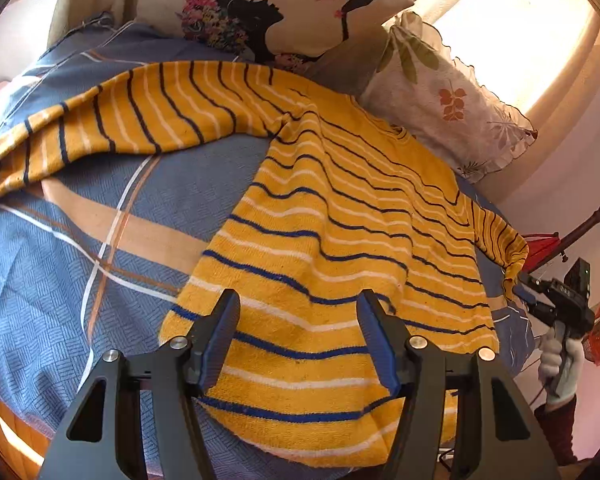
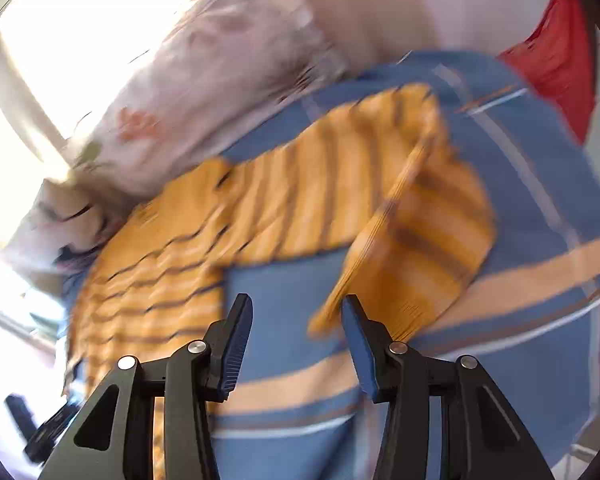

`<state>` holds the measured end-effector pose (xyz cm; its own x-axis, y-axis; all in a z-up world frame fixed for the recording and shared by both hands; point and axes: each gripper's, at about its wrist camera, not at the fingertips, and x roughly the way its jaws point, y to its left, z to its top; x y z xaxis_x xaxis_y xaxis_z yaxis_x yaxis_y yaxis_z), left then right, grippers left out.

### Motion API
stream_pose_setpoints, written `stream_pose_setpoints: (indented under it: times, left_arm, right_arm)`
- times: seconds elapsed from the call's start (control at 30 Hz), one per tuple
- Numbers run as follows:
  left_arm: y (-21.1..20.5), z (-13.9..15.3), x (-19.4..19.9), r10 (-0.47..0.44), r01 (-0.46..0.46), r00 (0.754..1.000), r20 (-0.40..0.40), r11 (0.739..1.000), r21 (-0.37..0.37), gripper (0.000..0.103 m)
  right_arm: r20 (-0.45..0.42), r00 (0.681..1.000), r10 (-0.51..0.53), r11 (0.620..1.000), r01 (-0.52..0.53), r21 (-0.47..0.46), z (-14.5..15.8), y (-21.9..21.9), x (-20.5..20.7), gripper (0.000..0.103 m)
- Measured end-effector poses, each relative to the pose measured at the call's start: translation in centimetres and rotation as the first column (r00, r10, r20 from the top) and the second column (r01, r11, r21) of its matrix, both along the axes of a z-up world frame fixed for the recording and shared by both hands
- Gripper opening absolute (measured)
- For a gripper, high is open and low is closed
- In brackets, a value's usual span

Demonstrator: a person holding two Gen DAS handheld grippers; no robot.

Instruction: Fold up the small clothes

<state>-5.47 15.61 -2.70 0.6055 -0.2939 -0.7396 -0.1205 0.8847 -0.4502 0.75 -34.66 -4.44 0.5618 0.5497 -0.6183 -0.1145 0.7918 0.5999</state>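
Striped yellow sweater (image 1: 340,216) lies spread across the bed (image 1: 60,280), frame centre. Left gripper (image 1: 298,312) open above the hem; right gripper (image 2: 296,312) open beside the blurred sleeve (image 2: 412,248). Folding looks unstarted; next, pinch the sleeve cuff.

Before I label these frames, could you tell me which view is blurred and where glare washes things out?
Left wrist view: sharp; striped sweater crisp, glare on the curtain at upper right. Right wrist view: motion-blurred throughout, sweater stripes smeared, window blown out upper left.
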Motion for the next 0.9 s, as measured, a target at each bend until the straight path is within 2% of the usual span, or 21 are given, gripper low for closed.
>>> stream_pose_setpoints:
  times: [0.1, 0.17, 0.27, 0.37, 0.4, 0.43, 0.47, 0.5, 0.57, 0.63, 0.67, 0.73, 0.8, 0.83, 0.87, 0.9]
  left_arm:
    - [0.2, -1.2, -0.2, -0.001, 0.001, 1.0, -0.018, 1.0, -0.025, 0.061]
    - [-0.1, -1.7, -0.5, -0.012, 0.012, 1.0, -0.02, 1.0, -0.028, 0.066]
    - [-1.2, -1.8, -1.1, -0.028, 0.028, 1.0, -0.003, 1.0, 0.005, 0.072]
    - [-2.9, -1.7, -1.6, -0.042, 0.043, 0.999, -0.006, 0.996, 0.073, 0.072]
    - [-3.6, -1.6, -1.8, -0.054, 0.055, 0.999, -0.007, 0.994, 0.1, 0.068]
    - [-4.1, -1.6, -1.8, -0.077, 0.078, 0.997, -0.016, 0.992, 0.103, 0.04]
    - [-4.6, -1.6, -1.8, -0.106, 0.109, 0.994, -0.038, 0.991, 0.081, 0.004]
    - [-4.7, -1.6, -1.7, -0.114, 0.117, 0.992, -0.059, 0.992, 0.049, 0.004]
    - [-4.6, -0.9, -2.3, -0.108, 0.108, 0.992, -0.065, 0.994, -0.003, 0.001]
    - [-4.8, 0.2, -3.4, -0.151, 0.145, 0.987, -0.055, 0.985, -0.09, 0.0]
    - [-5.1, 1.0, -4.3, -0.168, 0.163, 0.985, -0.039, 0.981, -0.104, 0.0]
    - [-5.7, 1.8, -5.7, -0.179, 0.177, 0.984, -0.027, 0.982, -0.066, 0.001]
    - [-5.8, 1.6, -6.5, -0.187, 0.185, 0.982, -0.033, 0.982, -0.041, 0.01]
    - [-5.5, 1.4, -6.8, -0.183, 0.182, 0.983, -0.027, 0.982, -0.041, 0.021]
    - [-5.0, 1.2, -6.9, -0.17, 0.168, 0.985, -0.024, 0.984, -0.051, 0.027]
    - [-4.5, 1.1, -6.9, -0.147, 0.146, 0.989, -0.027, 0.988, -0.055, 0.029]
  right_arm:
    - [-0.019, 0.98, 0.197, 0.977, -0.195, 0.082, -1.8, 5.3, -3.0, 0.051]
    - [-0.022, 0.96, 0.28, 0.958, -0.278, 0.074, -2.8, 8.2, -4.4, 0.051]
    - [-0.023, 0.938, 0.345, 0.938, -0.344, 0.038, -3.7, 11.5, -6.2, 0.053]
    - [0.003, 0.932, 0.363, 0.931, -0.363, 0.048, -4.8, 13.6, -7.6, 0.055]
    - [0.027, 0.936, 0.352, 0.935, -0.353, 0.034, -4.8, 14.0, -8.1, 0.054]
    - [0.034, 0.935, 0.353, 0.935, -0.354, 0.015, -4.8, 14.6, -8.2, 0.05]
    - [0.033, 0.934, 0.357, 0.934, -0.357, 0.004, -4.7, 14.8, -8.0, 0.025]
    - [0.042, 0.933, 0.357, 0.933, -0.358, 0.019, -4.4, 14.4, -8.0, 0.014]
    - [0.082, 0.936, 0.341, 0.936, -0.347, 0.061, -3.2, 12.6, -8.5, 0.01]
    - [0.128, 0.942, 0.31, 0.944, -0.321, 0.075, -1.7, 10.6, -9.4, 0.01]
    - [0.145, 0.946, 0.288, 0.951, -0.301, 0.075, -1.1, 9.8, -9.9, 0.009]
    - [0.163, 0.96, 0.226, 0.97, -0.237, 0.052, -0.5, 7.6, -10.4, 0.008]
    - [0.161, 0.977, 0.141, 0.989, -0.145, 0.014, -0.3, 5.1, -10.4, 0.009]
    - [0.159, 0.984, 0.077, 0.997, -0.074, -0.022, -0.1, 3.8, -10.3, 0.01]
    - [0.162, 0.987, 0.014, 0.998, -0.004, -0.061, 0.1, 2.5, -10.0, 0.018]
    - [0.182, 0.982, -0.04, 0.992, 0.06, -0.107, 0.5, 1.5, -9.6, 0.035]
